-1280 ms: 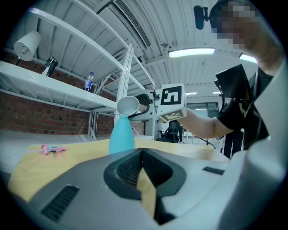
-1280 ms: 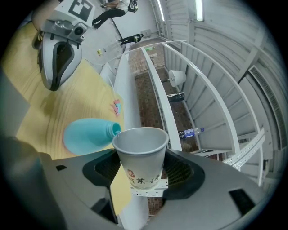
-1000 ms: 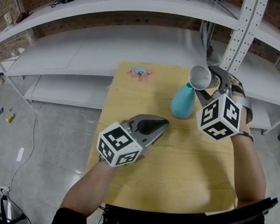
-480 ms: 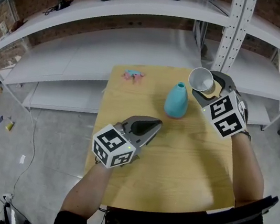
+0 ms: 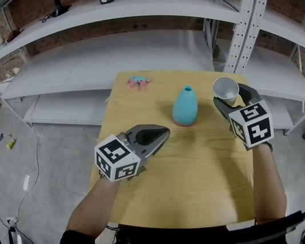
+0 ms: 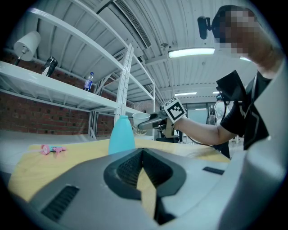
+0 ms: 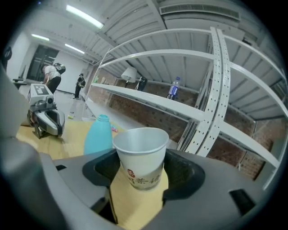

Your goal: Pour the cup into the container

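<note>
Right gripper view: right gripper (image 7: 139,164) fingers (image 7: 191,173) clamp the cup (image 7: 140,148), hiding its base; left gripper (image 6: 143,153) fingers are together.

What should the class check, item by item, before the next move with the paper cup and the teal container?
1. Grip on the cup: ok. The right tool is shut on its lower wall.
2. Cup upright, mouth up: ok.
3. What is in the cup: cannot tell; no view shows its bottom clearly.
4. Teal container standing upright on the table: ok.
5. Cup lined up over the container's mouth: not ok. The cup sits off to the container's right, apart from it.
6. Left tool out of the way: ok. It is shut, empty, and apart from the container, nearer the person.
</note>
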Demonstrator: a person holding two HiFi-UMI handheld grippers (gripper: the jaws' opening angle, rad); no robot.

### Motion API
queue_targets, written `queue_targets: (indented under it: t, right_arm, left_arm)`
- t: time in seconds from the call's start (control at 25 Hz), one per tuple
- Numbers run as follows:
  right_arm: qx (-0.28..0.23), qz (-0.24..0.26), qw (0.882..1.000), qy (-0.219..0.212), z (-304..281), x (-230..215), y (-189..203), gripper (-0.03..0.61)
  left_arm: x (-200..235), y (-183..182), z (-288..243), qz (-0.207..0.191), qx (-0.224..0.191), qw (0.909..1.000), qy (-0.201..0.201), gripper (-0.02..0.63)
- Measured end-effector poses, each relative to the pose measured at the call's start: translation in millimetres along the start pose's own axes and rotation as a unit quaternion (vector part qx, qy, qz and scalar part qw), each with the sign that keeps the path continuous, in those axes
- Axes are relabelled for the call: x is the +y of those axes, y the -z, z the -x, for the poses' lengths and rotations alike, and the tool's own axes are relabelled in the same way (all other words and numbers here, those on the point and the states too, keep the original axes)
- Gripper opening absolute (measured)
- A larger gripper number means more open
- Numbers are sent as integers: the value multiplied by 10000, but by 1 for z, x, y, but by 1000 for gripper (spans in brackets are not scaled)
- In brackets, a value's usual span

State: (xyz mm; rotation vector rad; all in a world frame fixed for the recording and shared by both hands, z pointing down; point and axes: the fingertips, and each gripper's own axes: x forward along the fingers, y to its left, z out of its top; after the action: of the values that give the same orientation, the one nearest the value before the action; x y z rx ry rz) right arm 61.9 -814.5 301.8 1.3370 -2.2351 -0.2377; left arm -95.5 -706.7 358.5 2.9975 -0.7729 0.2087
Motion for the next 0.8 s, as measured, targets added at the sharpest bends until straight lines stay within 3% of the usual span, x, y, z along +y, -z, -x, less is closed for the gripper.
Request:
queue_targets:
  t: [0.48, 0.8]
  right_arm:
    - [35, -1776, 9841, -37, 0, -28, 66, 305]
    - [-2, -2161, 9764, 24, -8, -32, 85, 305]
  left_arm:
    - [1, 0, 0, 3, 10, 10000, -11, -2]
    - [1, 0, 0, -1, 14, 10000, -34, -2]
